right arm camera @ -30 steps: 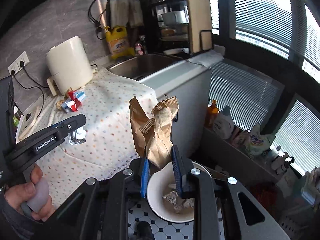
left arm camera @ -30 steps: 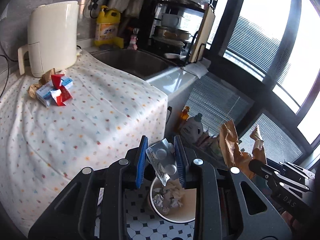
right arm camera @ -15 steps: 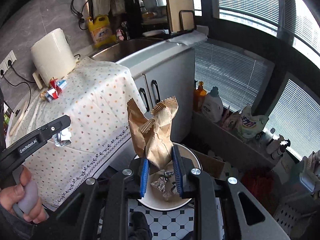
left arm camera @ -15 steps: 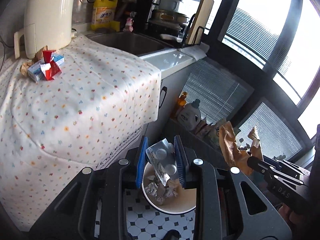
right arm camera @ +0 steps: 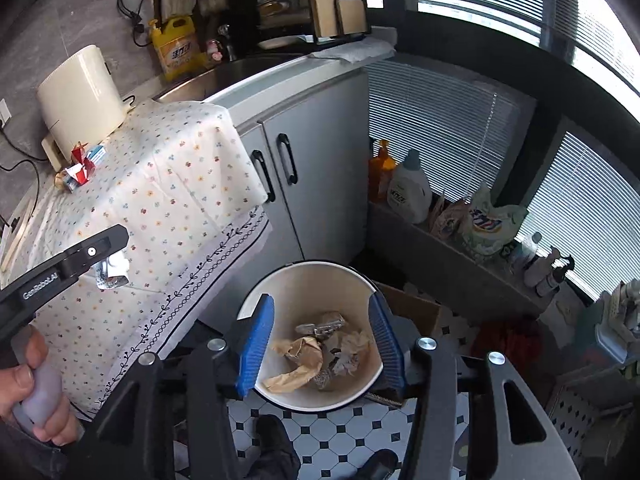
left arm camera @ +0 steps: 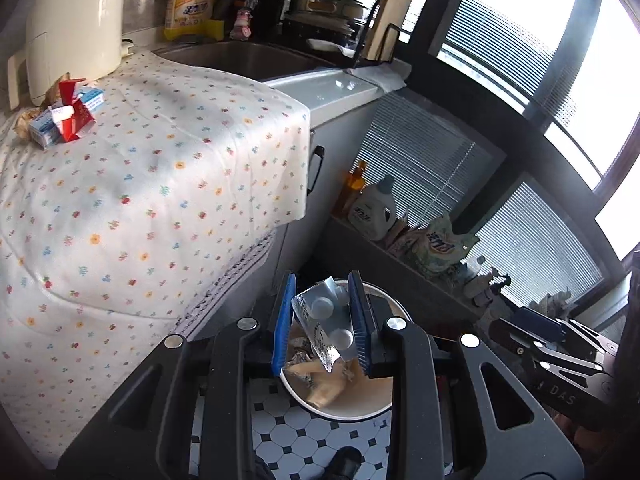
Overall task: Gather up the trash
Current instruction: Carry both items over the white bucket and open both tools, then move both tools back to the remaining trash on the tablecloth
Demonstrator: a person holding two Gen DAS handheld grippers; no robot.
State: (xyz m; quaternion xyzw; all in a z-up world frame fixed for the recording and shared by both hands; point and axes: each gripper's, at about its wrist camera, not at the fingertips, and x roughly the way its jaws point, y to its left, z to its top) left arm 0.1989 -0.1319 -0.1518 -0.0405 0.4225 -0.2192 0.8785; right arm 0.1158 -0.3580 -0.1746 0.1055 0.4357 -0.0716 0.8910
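My left gripper (left arm camera: 323, 320) is shut on a silver pill blister pack (left arm camera: 326, 326) and holds it above the white trash bin (left arm camera: 356, 410); it also shows in the right wrist view (right arm camera: 112, 272). My right gripper (right arm camera: 320, 340) is open and empty above the bin (right arm camera: 308, 276). The brown paper bag (right arm camera: 298, 360) lies inside the bin among crumpled foil and paper. A blue-and-white box with red wrappers (left arm camera: 66, 114) lies on the dotted tablecloth (left arm camera: 140, 200) at the far left.
A cream kettle (right arm camera: 78, 98) stands behind the box. A sink (left arm camera: 240, 58), yellow detergent jug (left arm camera: 192, 4) and dish rack sit at the back. Cabinet doors (right arm camera: 312, 168) face the bin. Bottles and bags (right arm camera: 412, 188) line a ledge under the blinds.
My right gripper has opened and the brown paper bag has dropped into the bin. Both grippers have moved lower over the bin; the left still grips the blister pack.
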